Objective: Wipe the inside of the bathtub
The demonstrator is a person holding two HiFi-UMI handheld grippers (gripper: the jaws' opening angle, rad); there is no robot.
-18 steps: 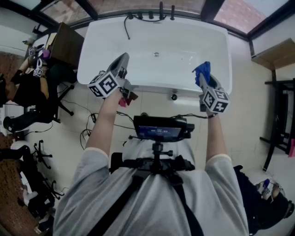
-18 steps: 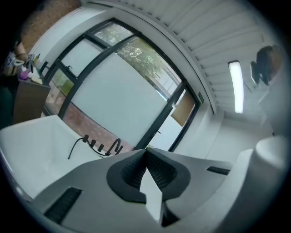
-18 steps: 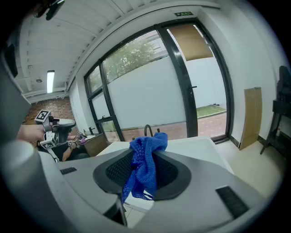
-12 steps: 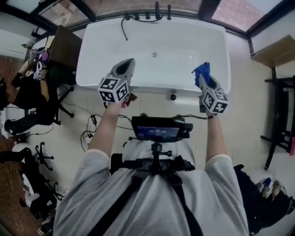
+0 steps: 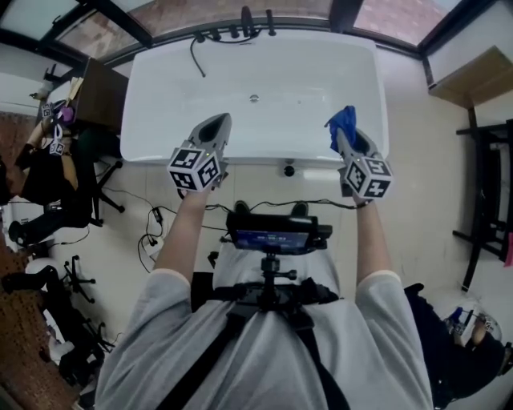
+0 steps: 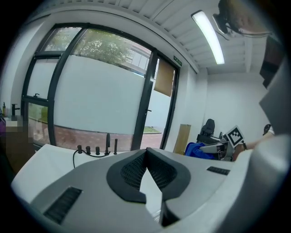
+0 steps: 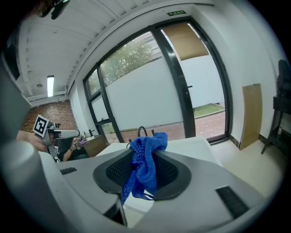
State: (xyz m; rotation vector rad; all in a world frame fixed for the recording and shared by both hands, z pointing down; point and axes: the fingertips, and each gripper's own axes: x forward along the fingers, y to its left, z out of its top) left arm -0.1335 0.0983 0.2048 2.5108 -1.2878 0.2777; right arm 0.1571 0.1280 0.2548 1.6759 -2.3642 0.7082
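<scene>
So, the white bathtub fills the top of the head view, lying crosswise in front of the person. Both grippers hang over its near edge (pointing out toward the window, going by their own views). The left gripper has its jaws pressed together at the tips with nothing between them. The right gripper is pinching a blue cloth, which bunches past the tips and dangles a bit. A row of dark taps sits on the far rim.
</scene>
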